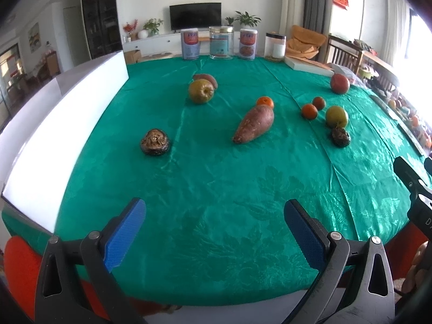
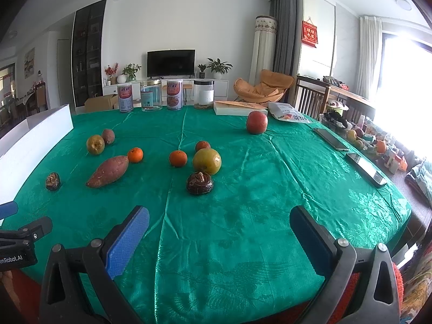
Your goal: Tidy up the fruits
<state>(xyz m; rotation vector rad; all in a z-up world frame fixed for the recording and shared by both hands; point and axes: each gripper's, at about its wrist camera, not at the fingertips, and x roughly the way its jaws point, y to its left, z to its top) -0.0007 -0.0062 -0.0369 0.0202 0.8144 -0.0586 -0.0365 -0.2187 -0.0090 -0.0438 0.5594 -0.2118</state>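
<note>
Both of your grippers hang above the near edge of the green tablecloth point(image 2: 270, 189), holding nothing. Your left gripper point(image 1: 214, 229) has its blue pads point(image 1: 125, 237) spread wide, bare cloth between them. Your right gripper point(image 2: 220, 235) likewise stands wide apart and empty.

Produce, scattered loose on the cloth:
- Large sweet potato point(image 1: 253, 125), mid-table, lying at a slant; a tangerine point(image 1: 265, 102) just behind its fat end.
- Greenish pear point(image 1: 201, 91) farther back, with a smaller sweet potato point(image 1: 206, 77) right behind it, touching or nearly so.
- Dark wrinkled fruit point(image 1: 155, 142) on the left side, alone, nearest the white box point(image 1: 67, 124) along the left edge.
- Right-hand cluster: two tangerines point(image 2: 178, 158) close together, a second greenish pear point(image 2: 206, 161) just beside them, and a second dark wrinkled fruit point(image 2: 199, 183) right in front of the pear.
- Red apple point(image 2: 256, 122) well apart at the far right, near a flat white carton point(image 2: 237, 108).

Far edge of the table: two labelled tins point(image 2: 125, 98) and two clear jars point(image 2: 150, 95) in a row. Two phones point(image 2: 330, 139) lie along the right edge.

Nothing is grouped; every piece sits on the cloth, none in the box as far as the views show.
</note>
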